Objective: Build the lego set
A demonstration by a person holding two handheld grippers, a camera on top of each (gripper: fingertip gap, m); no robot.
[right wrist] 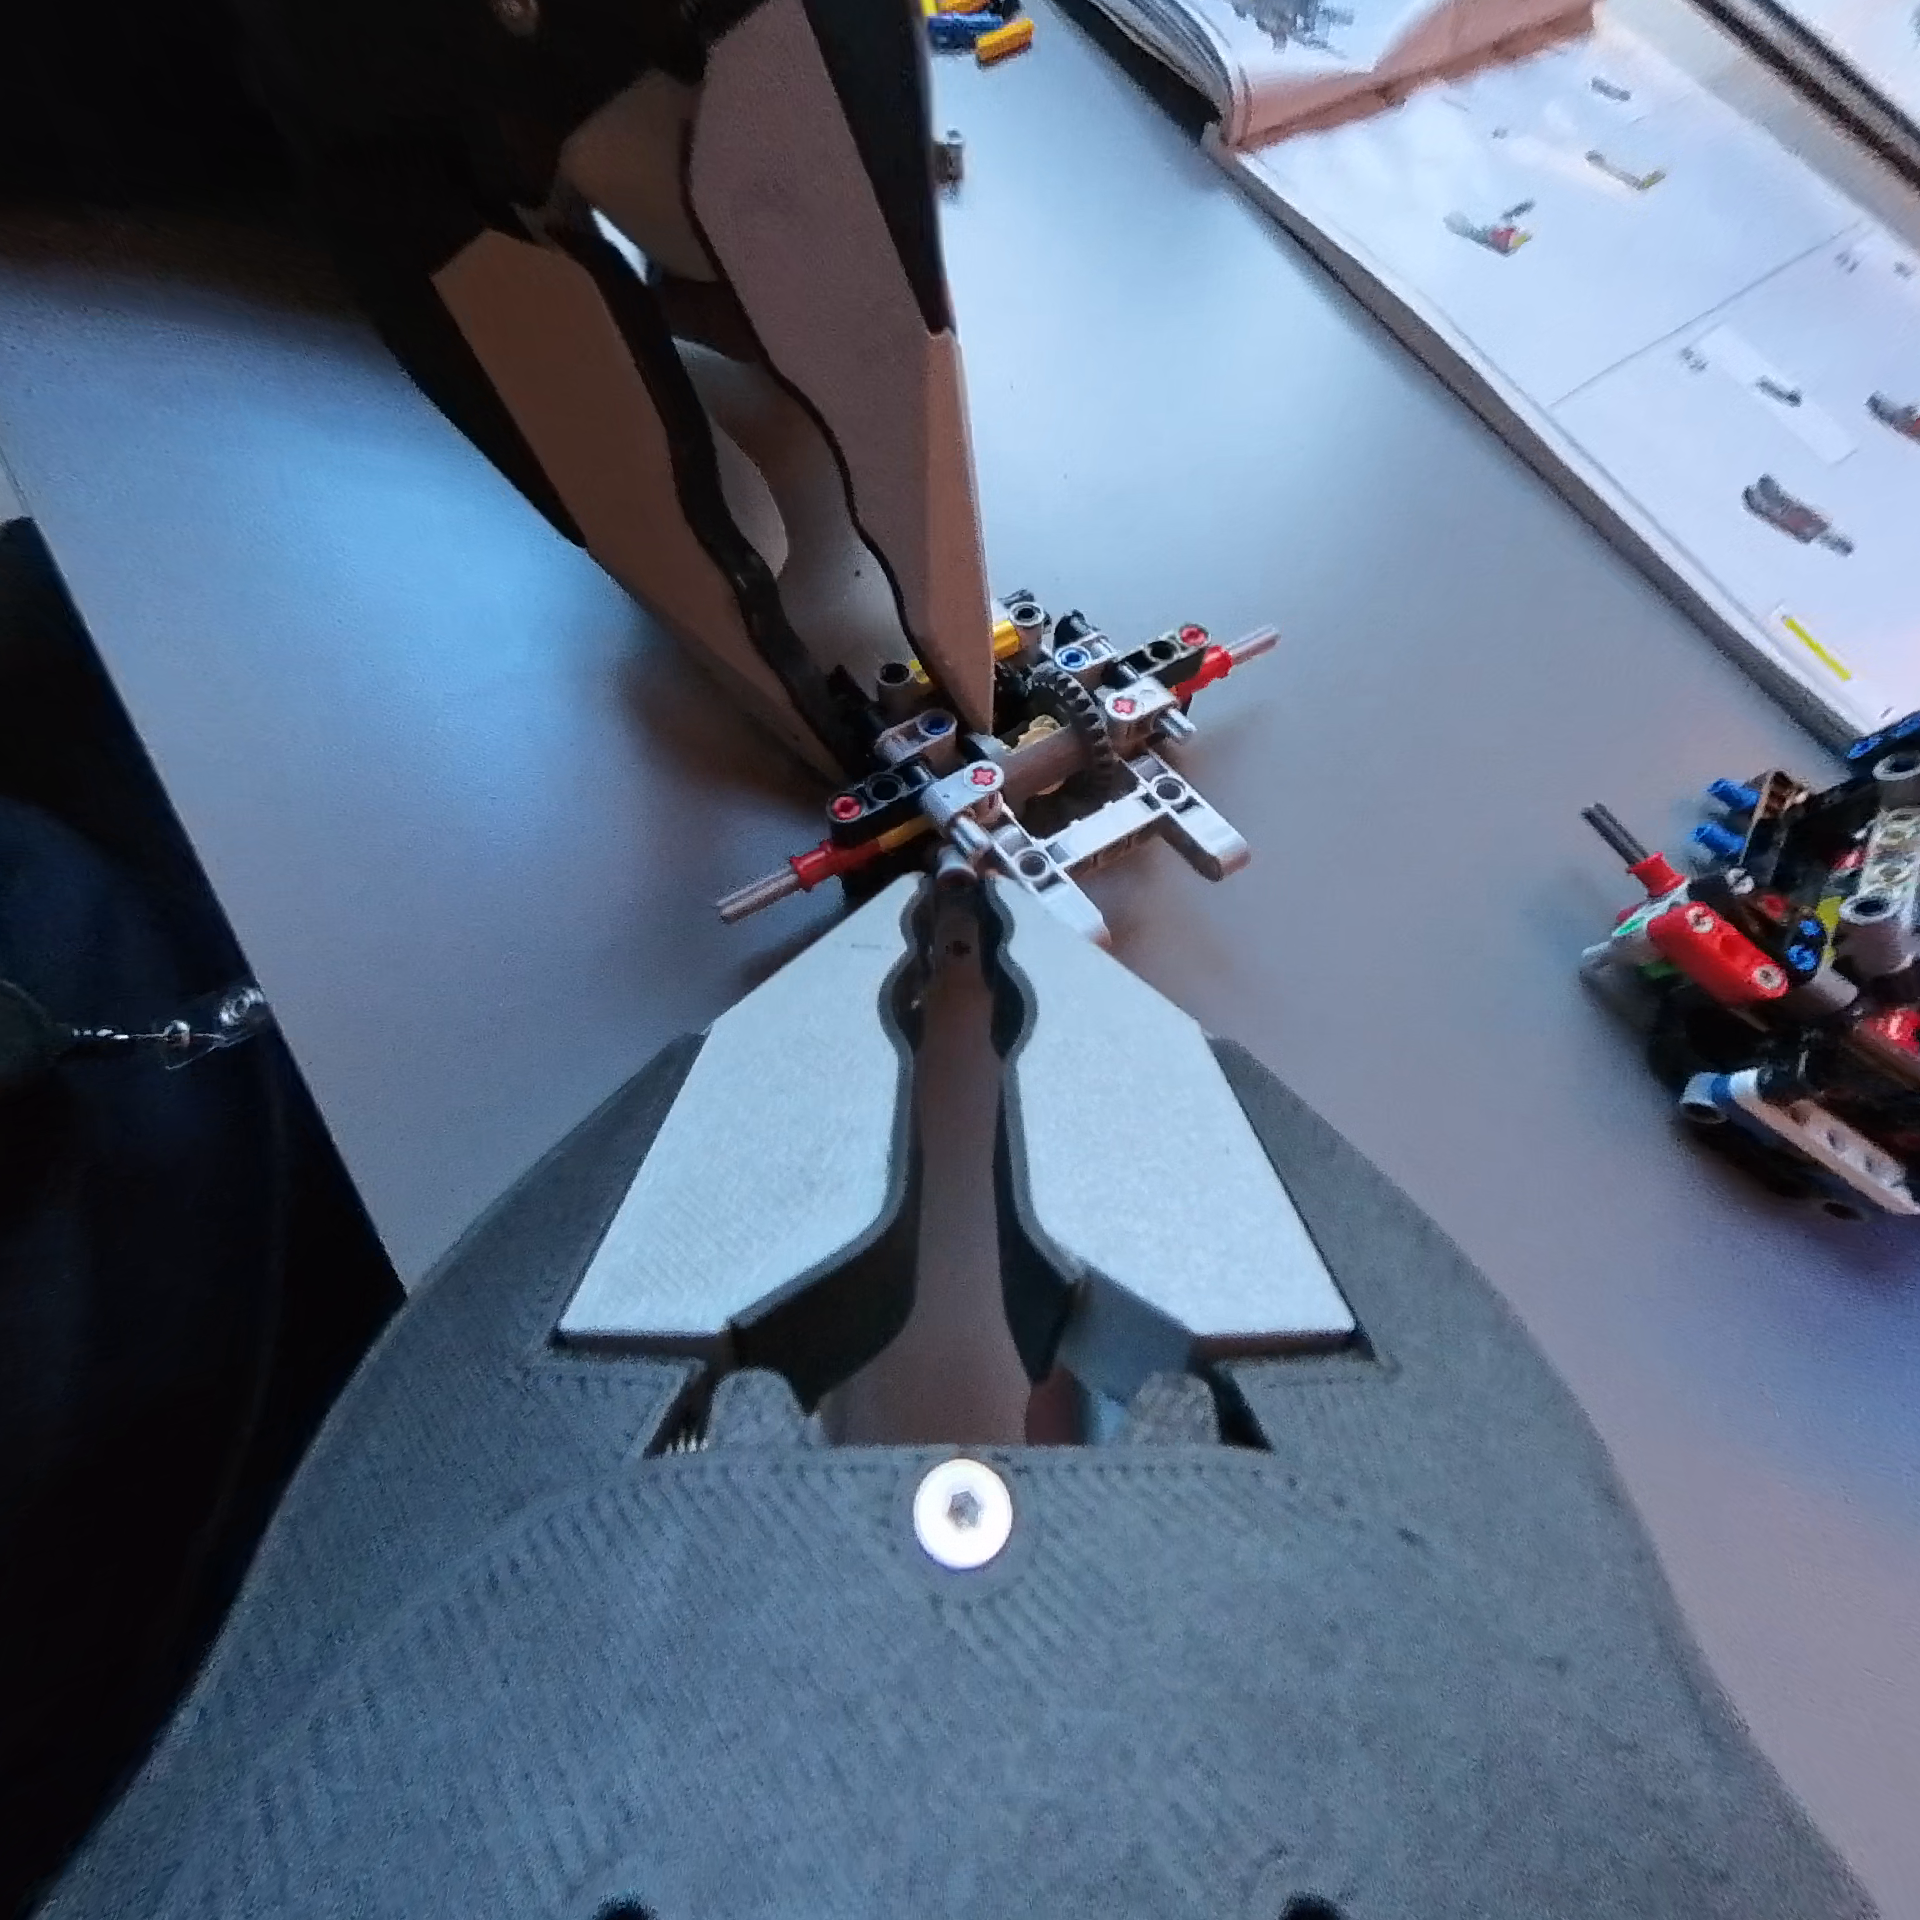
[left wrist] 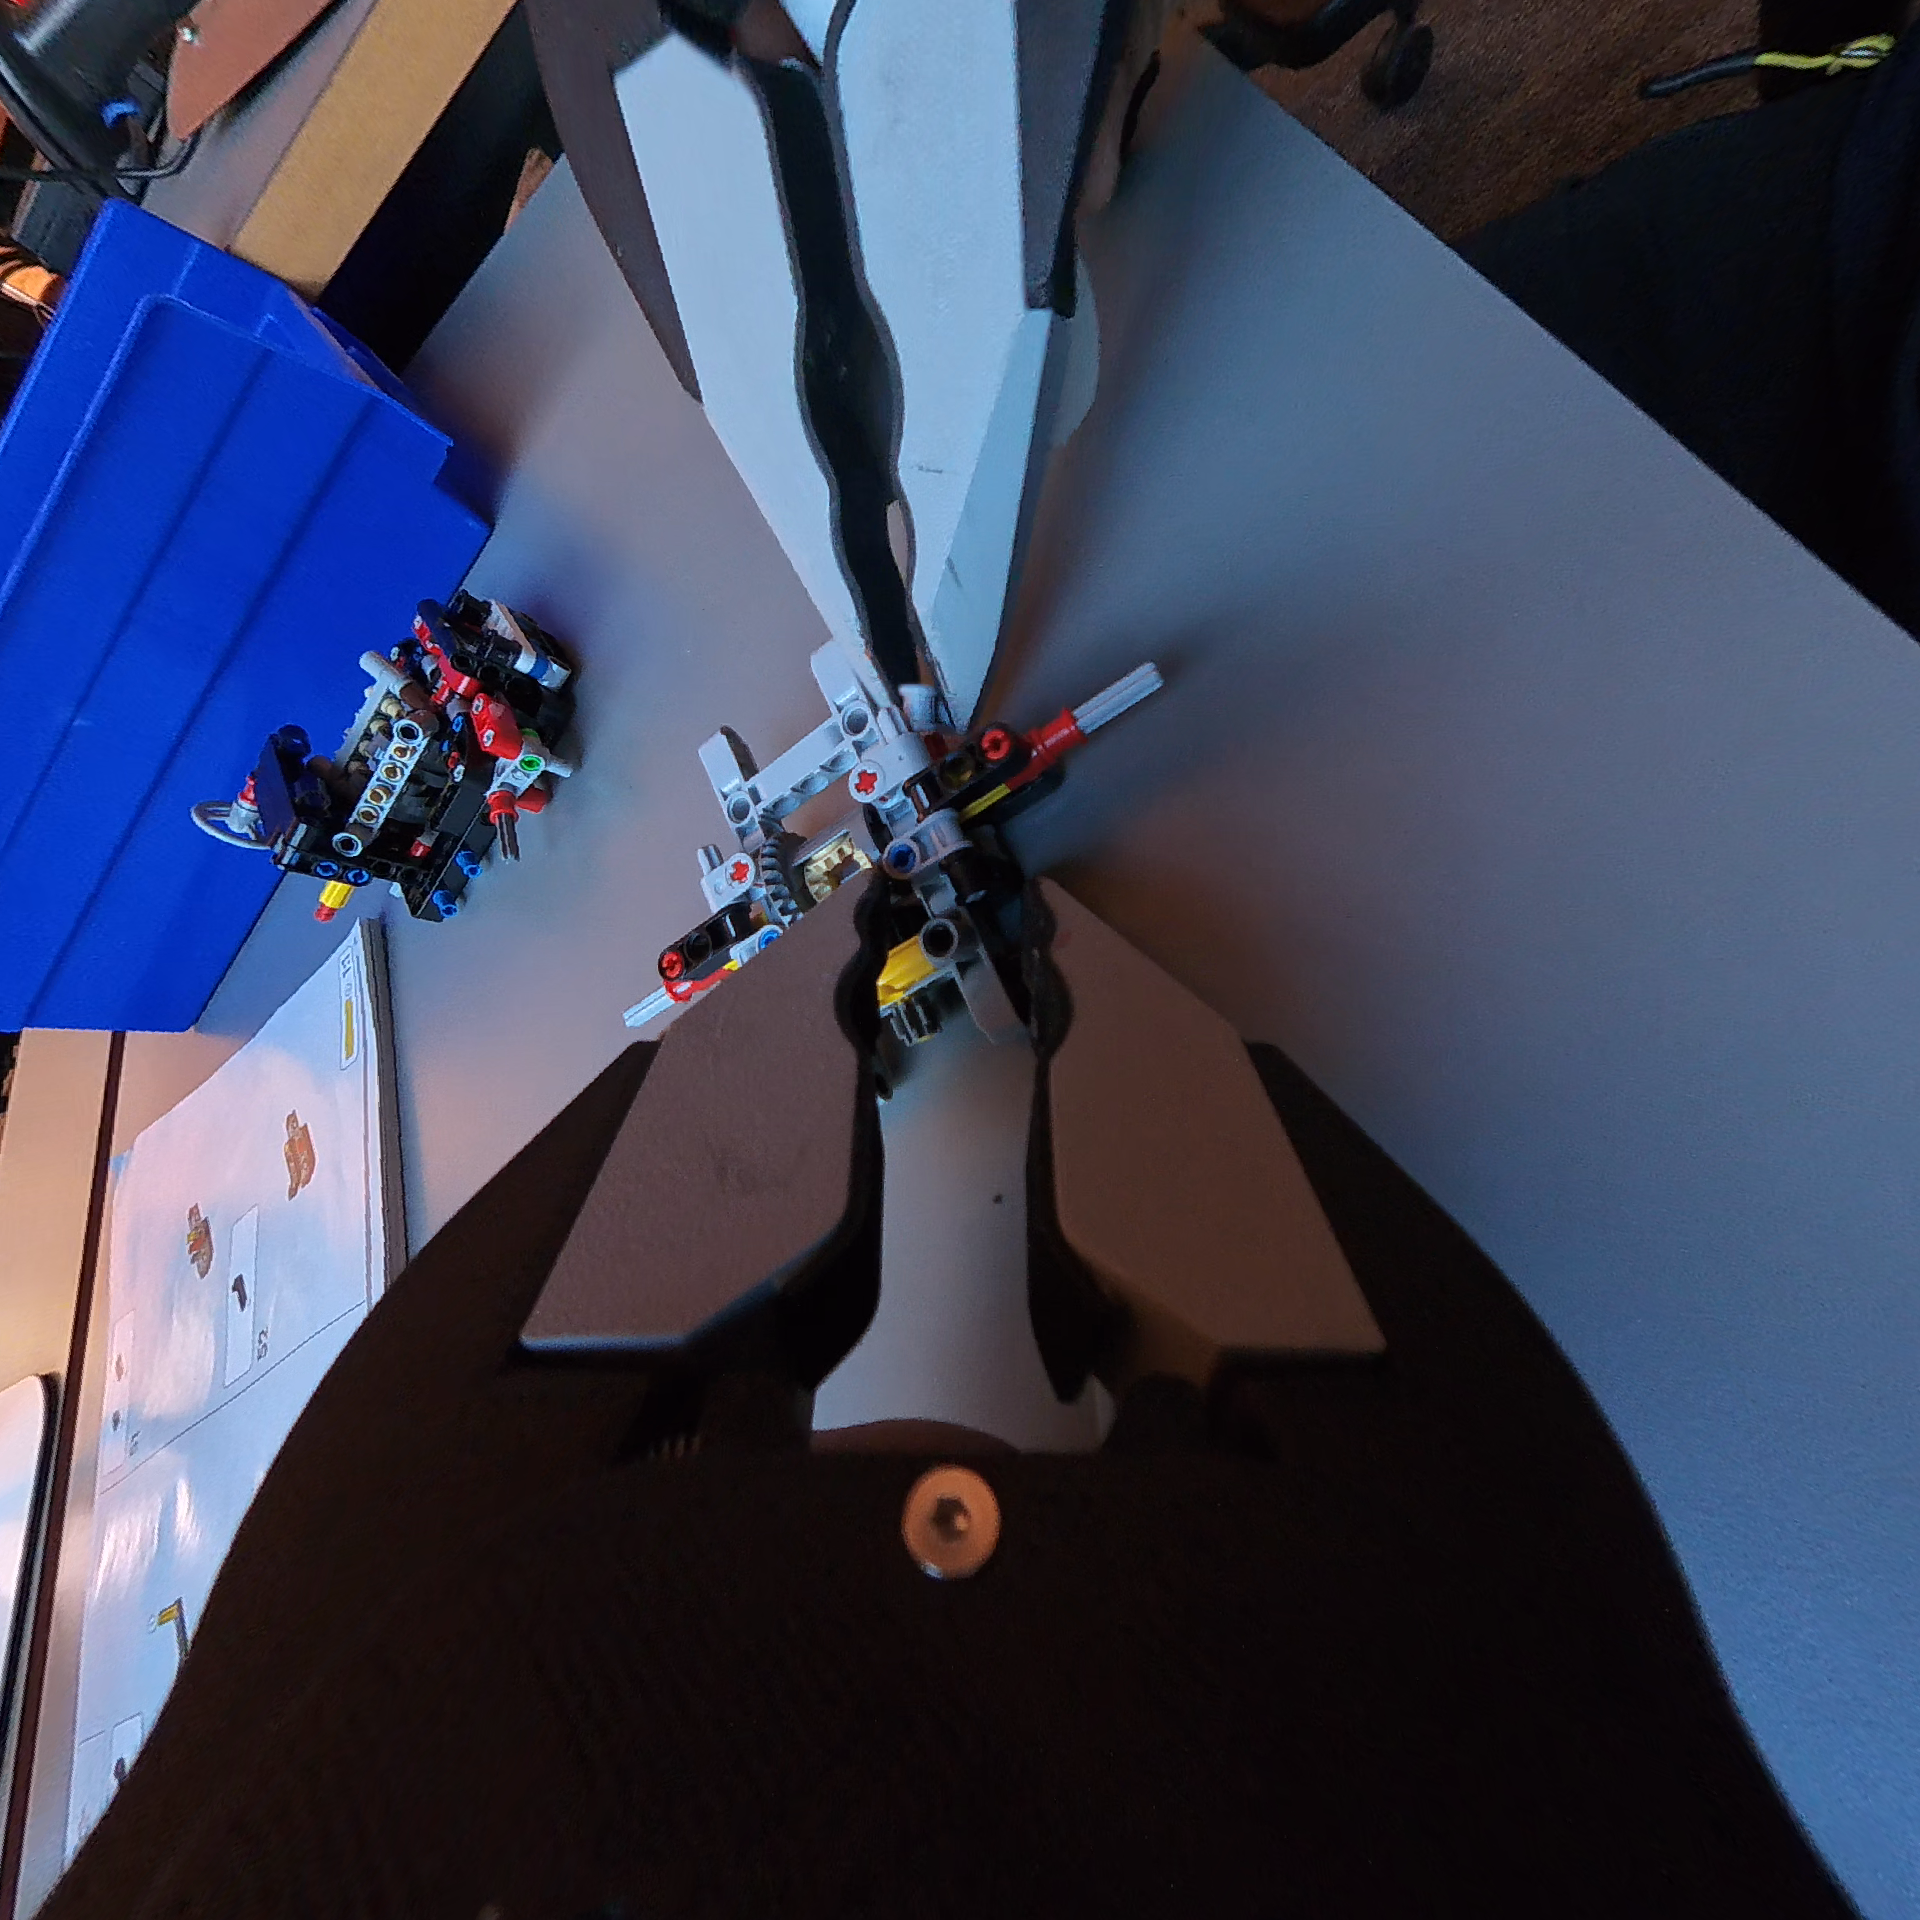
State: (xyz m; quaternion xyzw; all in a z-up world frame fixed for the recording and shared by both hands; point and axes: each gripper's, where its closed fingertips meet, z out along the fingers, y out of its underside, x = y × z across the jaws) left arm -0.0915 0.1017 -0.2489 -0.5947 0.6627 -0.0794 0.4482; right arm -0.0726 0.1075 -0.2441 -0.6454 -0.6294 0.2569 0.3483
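Left gripper [left wrist: 940, 940] is clamped, part-open, on the brick axle assembly [left wrist: 883, 810]; right gripper [right wrist: 958, 896] is pinched nearly shut on its grey pin [right wrist: 951, 862]. The long axle is laid flat across both.

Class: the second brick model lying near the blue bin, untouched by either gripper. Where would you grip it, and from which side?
Probably across the black beam frame of the brick model, descending from above: its long sides look flat and parallel, while the pins and axles around it offer poorer purchase. The blue bin crowds one side.
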